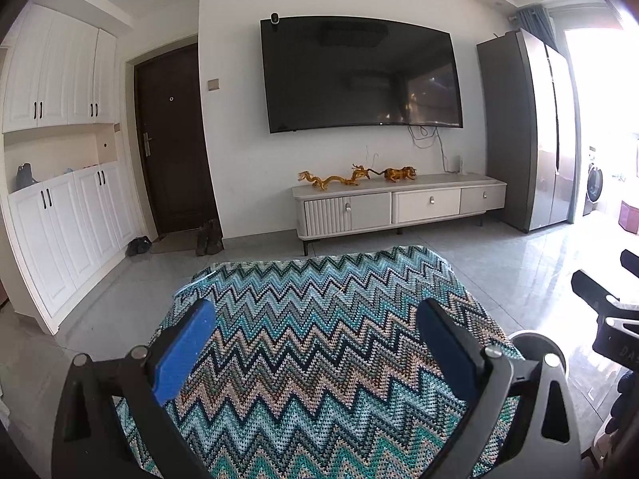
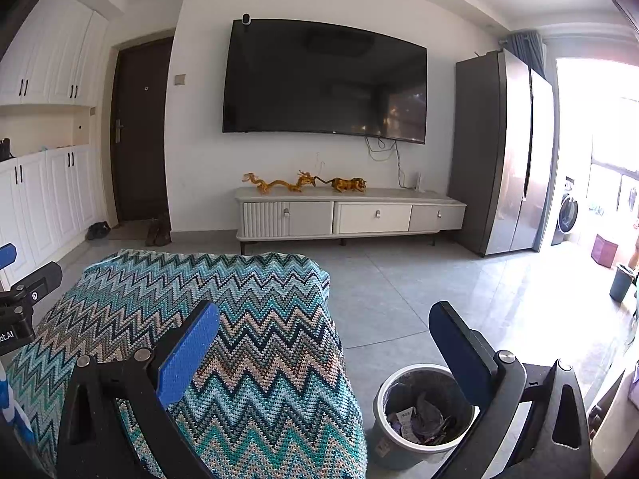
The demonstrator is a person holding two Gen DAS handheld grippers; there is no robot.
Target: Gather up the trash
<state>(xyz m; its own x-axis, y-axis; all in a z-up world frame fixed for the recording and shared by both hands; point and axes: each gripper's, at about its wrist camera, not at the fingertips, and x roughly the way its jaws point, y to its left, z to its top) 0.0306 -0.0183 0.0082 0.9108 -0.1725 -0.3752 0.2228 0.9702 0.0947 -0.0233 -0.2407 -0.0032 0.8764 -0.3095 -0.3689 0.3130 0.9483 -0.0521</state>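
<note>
A grey trash bin with a dark liner stands on the floor right of the table and holds crumpled paper and wrappers. Its rim also shows in the left wrist view. My left gripper is open and empty above the table covered in a zigzag cloth. My right gripper is open and empty, over the table's right edge and the bin. No loose trash shows on the cloth.
A TV cabinet with golden figurines stands under a wall TV. A fridge is at right, white cupboards and a dark door at left. Shoes lie by the door. A blue bin stands far right.
</note>
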